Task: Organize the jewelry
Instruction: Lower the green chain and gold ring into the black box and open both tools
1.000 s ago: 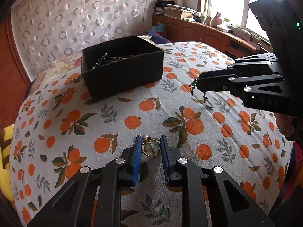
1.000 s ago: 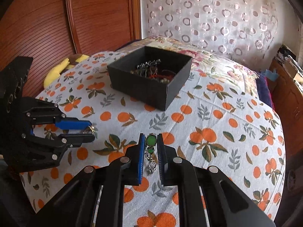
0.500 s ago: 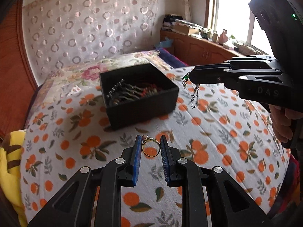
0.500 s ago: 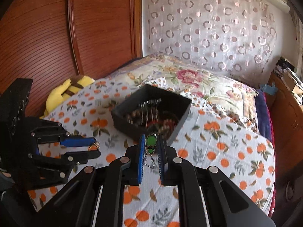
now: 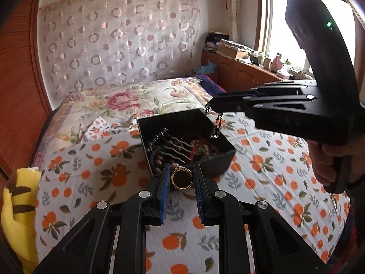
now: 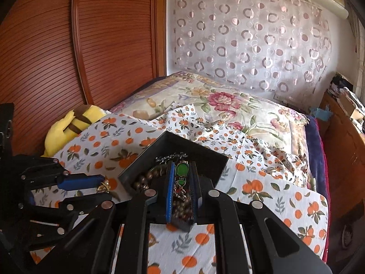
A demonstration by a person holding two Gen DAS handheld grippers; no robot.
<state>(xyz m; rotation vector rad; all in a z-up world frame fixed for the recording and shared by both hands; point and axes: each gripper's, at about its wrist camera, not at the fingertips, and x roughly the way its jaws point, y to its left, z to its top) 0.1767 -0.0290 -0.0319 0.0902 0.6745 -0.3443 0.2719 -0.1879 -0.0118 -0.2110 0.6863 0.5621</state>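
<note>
Ahead of the left gripper (image 5: 181, 178) the black box (image 5: 214, 159) stands open-topped but crowded with beads and hairpins, the right gripper (image 5: 211, 105) and its dangling chain (image 5: 215, 125) hang over the far right corner, and orange-print bedspread (image 5: 95, 166) lies bare to the left.

I see an open black square box (image 5: 212, 162) on the orange-print bedsheet, holding beads, chains and a metal comb. My left pads pinch a gold ring (image 5: 181, 178); a green-stone chain earring (image 6: 181, 171) dangles above the box.

Sunlit window (image 5: 289, 20), circle-patterned curtain (image 5: 118, 43), wooden cabinet (image 5: 239, 75)
</note>
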